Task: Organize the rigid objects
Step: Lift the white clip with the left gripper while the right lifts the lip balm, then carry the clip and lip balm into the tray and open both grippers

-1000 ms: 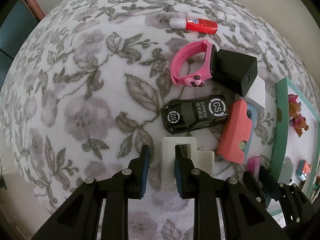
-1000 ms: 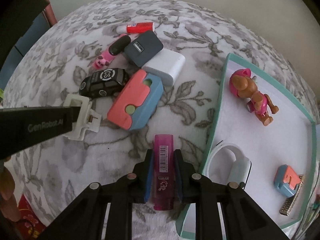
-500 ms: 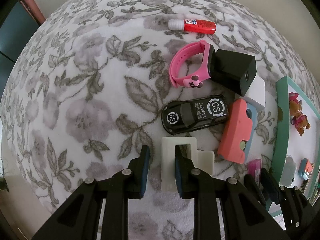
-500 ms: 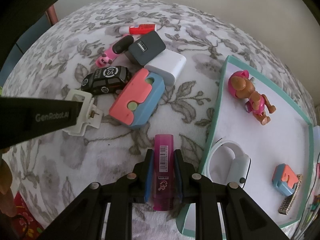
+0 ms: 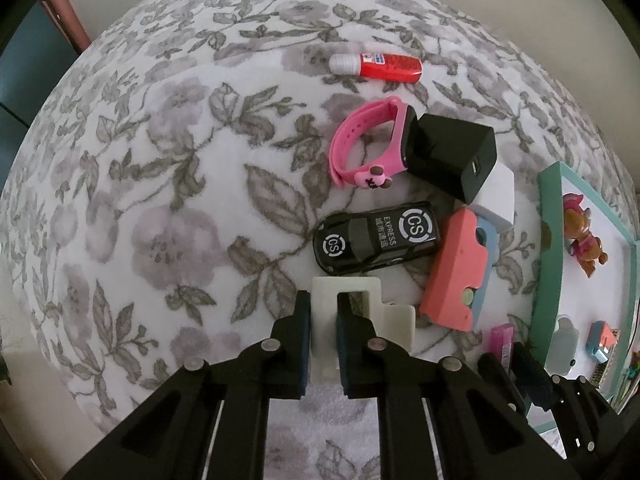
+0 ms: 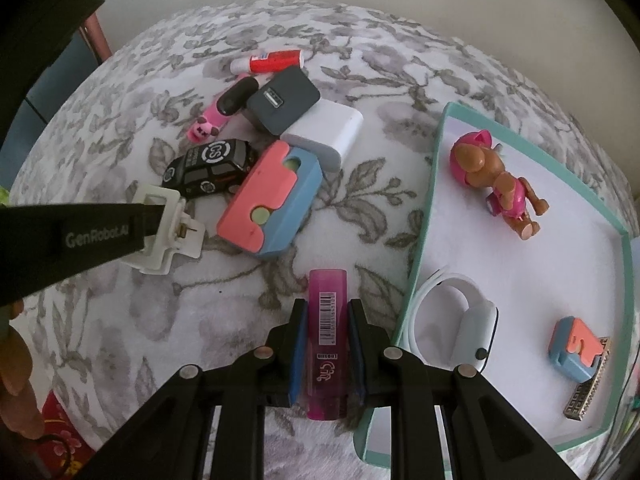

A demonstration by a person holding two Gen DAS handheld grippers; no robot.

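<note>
Floral cloth [image 6: 120, 300]; magenta tube [image 6: 327, 344] lengthwise between right fingers [image 6: 298, 344].

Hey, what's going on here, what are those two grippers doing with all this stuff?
A person is sorting small items off a floral cloth into a teal tray. The left gripper is closed on a white hair clip; the right gripper clamps a magenta tube beside the tray. A toy car and chargers wait.
</note>
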